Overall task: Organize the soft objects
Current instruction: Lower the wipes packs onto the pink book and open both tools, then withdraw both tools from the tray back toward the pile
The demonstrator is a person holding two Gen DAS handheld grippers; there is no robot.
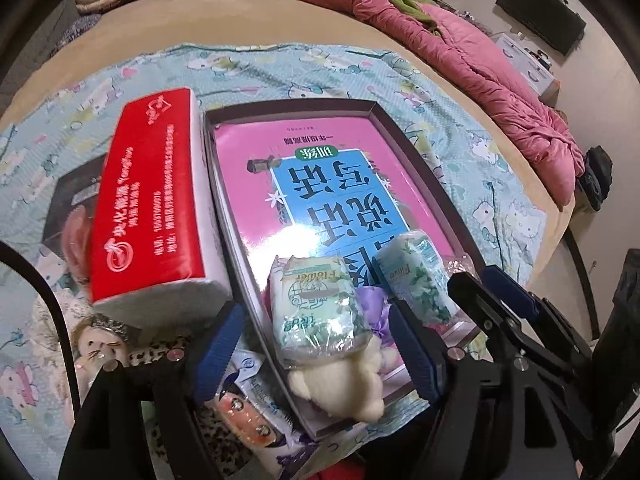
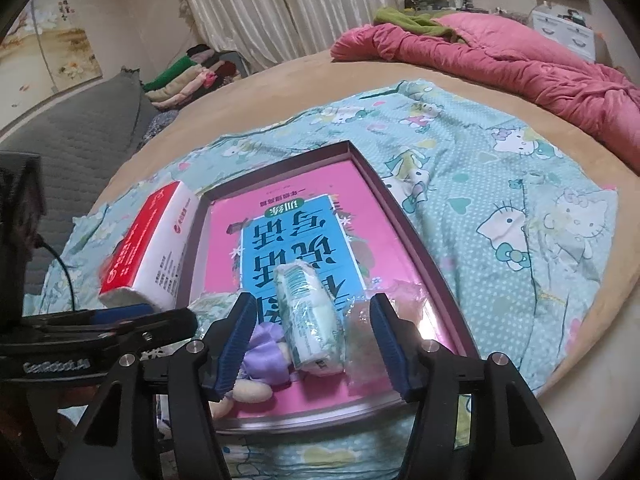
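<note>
Fingers (image 2: 386,344) spread, apparently clear of upright-lying tissue pack (image 2: 310,320), long axis pointing away toward box (image 2: 404,216) far end.

The plush doll (image 2: 260,354) in the purple dress is mostly hidden behind the right gripper's (image 2: 312,344) left finger and a green tissue pack (image 2: 310,320). In the left wrist view a cat-faced toy (image 1: 98,350) lies half under the red tissue pack (image 1: 154,196), whose near end is blurred. A crinkled clear wrapper (image 2: 362,320) is too glary to identify. Both grippers' bodies run off the bottom edge.
</note>
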